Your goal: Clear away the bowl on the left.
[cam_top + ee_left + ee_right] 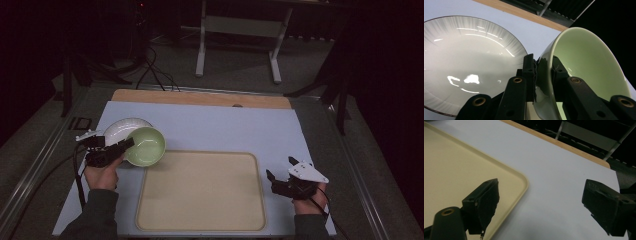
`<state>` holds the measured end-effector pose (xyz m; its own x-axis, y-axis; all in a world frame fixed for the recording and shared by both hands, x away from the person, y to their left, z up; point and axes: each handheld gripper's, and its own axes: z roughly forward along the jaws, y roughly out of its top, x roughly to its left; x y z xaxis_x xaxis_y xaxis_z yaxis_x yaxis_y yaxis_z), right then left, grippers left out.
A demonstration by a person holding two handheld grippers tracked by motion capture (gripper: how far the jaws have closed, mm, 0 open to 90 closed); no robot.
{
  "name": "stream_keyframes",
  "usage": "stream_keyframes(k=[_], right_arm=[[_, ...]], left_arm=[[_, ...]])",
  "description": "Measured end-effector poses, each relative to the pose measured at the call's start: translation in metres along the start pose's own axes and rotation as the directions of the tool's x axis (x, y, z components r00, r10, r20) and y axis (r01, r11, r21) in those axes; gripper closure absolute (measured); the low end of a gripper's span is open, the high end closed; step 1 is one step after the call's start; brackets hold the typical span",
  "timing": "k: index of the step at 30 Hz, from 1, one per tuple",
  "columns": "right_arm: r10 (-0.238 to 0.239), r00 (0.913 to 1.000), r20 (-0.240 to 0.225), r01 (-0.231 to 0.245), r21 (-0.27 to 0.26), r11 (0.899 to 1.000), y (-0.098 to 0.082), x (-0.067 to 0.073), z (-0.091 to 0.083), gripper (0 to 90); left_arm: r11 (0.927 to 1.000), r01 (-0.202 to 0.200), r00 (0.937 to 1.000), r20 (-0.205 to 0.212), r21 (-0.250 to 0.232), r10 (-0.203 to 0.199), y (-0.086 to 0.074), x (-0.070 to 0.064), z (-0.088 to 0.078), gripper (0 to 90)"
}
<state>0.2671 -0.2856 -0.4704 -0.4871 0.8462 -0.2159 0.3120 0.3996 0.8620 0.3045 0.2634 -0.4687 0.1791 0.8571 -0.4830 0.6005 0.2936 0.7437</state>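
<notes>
Meanwhile, the left gripper [543, 75] is clamping the rim of a tilted green bowl [584, 72] just beside a white plate [469, 62], while the right gripper [541, 202] is hanging wide open and empty near the beige tray [454, 165].

Dim overhead light, dark surroundings, glare streaks on the plate [469, 62].

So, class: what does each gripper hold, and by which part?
The left gripper holds the green bowl by its rim, one jaw inside and one outside. The right gripper is open and holds nothing.
</notes>
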Motion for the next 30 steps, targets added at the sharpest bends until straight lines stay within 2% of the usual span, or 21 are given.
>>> stream_keyframes(k=[11,30], right_arm=[[0.001,1.0,0.002,-0.001,-0.005,1.0,0.0,-0.001,-0.001,13.8],[0.001,1.0,0.004,-0.001,-0.01,1.0,0.0,-0.002,-0.002,13.8]], left_arm=[[0.9999,-0.014,0.9995,0.028,0.003,0.014,0.0,-0.011,0.002,79.3],[0.9971,-0.063,0.9963,0.061,0.043,0.061,-0.007,-0.033,0.015,79.1]])
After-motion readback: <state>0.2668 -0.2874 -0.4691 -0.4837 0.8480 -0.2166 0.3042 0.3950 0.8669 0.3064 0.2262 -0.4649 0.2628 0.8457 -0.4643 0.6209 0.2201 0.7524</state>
